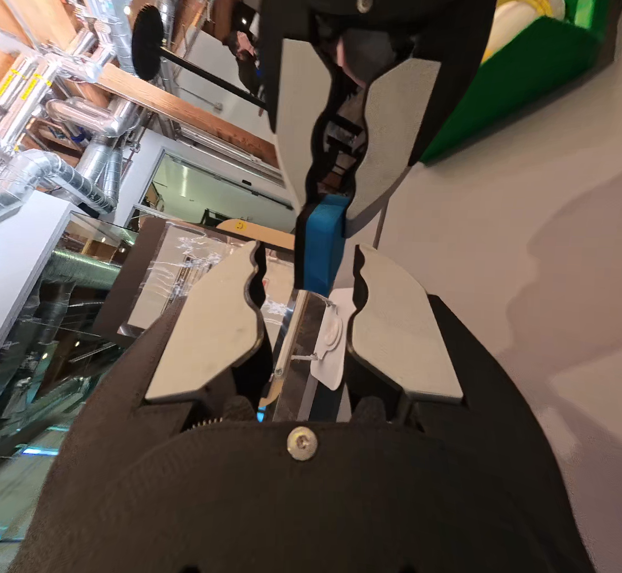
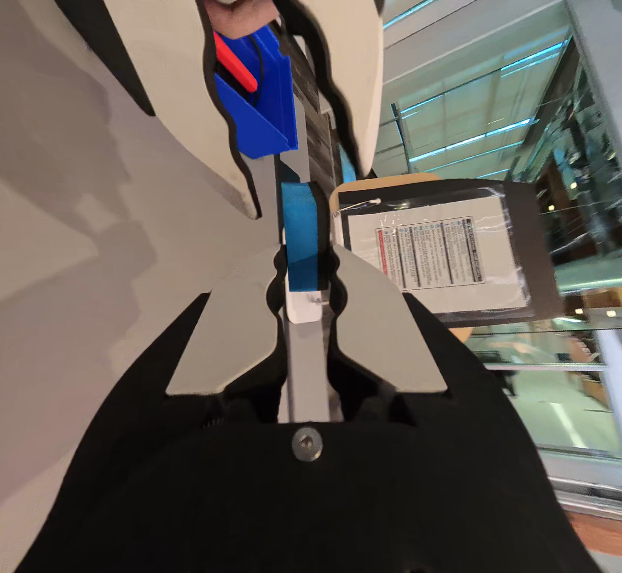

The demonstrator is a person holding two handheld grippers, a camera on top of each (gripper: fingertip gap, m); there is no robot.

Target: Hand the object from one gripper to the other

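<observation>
A blue block with a black side [image 1: 319, 247] hangs in the air between the two grippers. My right gripper [image 2: 306, 250] is shut on it and pinches its blue and black faces [image 2: 301, 237]. In the left wrist view the right gripper [image 1: 324, 217] comes in from above with the block sticking out of its tips. My left gripper [image 1: 309, 249] is open, with a finger on each side of the block's free end and a gap on both sides. In the right wrist view the left gripper [image 2: 309, 192] faces mine from above, jaws spread.
A black-framed printed sheet under clear plastic [image 2: 437, 254] hangs just behind the grippers, with a white hook plate [image 1: 331, 348] beside it on a pale wall [image 1: 505, 287]. A green box holding a white and yellow item [image 1: 521, 79] is at the upper right. Glass walls and ducts lie beyond. Both grippers' tips are close together, under 4 cm apart.
</observation>
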